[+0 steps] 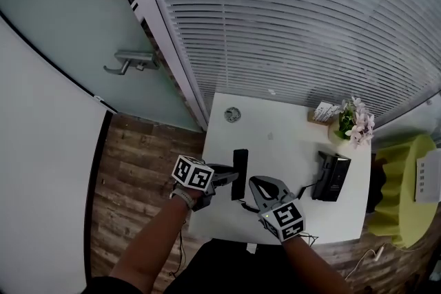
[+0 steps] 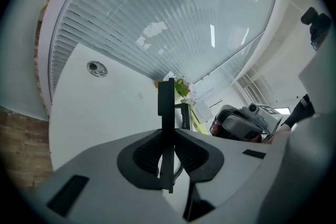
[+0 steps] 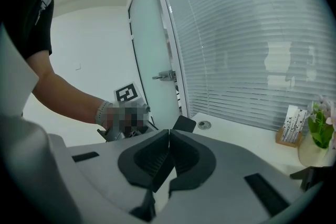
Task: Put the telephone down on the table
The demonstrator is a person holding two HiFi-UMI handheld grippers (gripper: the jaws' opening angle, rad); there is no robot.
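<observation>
Telephone (image 1: 240, 170) clamped edge-on in the left tongs (image 1: 233, 180), held over the near part of the counter (image 1: 275, 141).
The right tongs (image 1: 259, 184) are pressed together with nothing between them, just beside the telephone. It would be best to roll it flat and let its whole back rest before the left tongs part. The counter's left edge runs close under those tongs, so aim inward. Bare room lies ahead, between the round hole (image 1: 232, 113) and the black box (image 1: 331, 176) at the right. The flower pot (image 1: 353, 124) stands well apart.
</observation>
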